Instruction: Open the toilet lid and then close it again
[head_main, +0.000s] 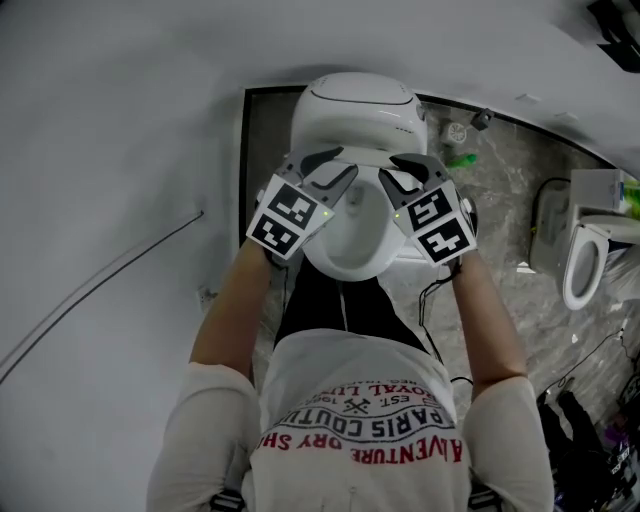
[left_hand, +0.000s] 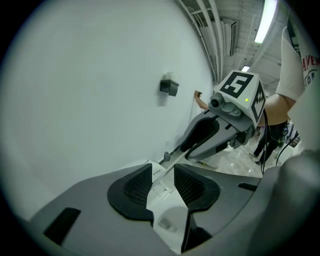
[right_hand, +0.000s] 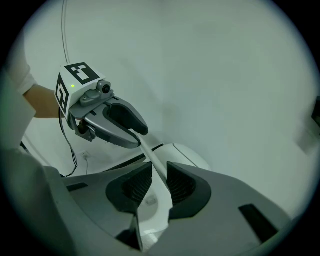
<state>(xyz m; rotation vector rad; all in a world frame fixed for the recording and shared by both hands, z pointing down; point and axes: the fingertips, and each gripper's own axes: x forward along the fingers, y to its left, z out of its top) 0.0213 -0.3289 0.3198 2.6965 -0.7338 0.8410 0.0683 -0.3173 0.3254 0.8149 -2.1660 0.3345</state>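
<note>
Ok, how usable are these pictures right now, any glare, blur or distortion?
Head view: dim, flat light, toilet sharp. Left gripper view: fisheye bend, black corners, ceiling light glaring. Right gripper view: same bend, toilet lid edge crisp.

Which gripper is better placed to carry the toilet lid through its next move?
Probably the right. The toilet lid's edge runs between the right gripper's pads, which sit close against it. The left gripper's jaws stand wider, with the edge loose between them, so it would need to close first.
</note>
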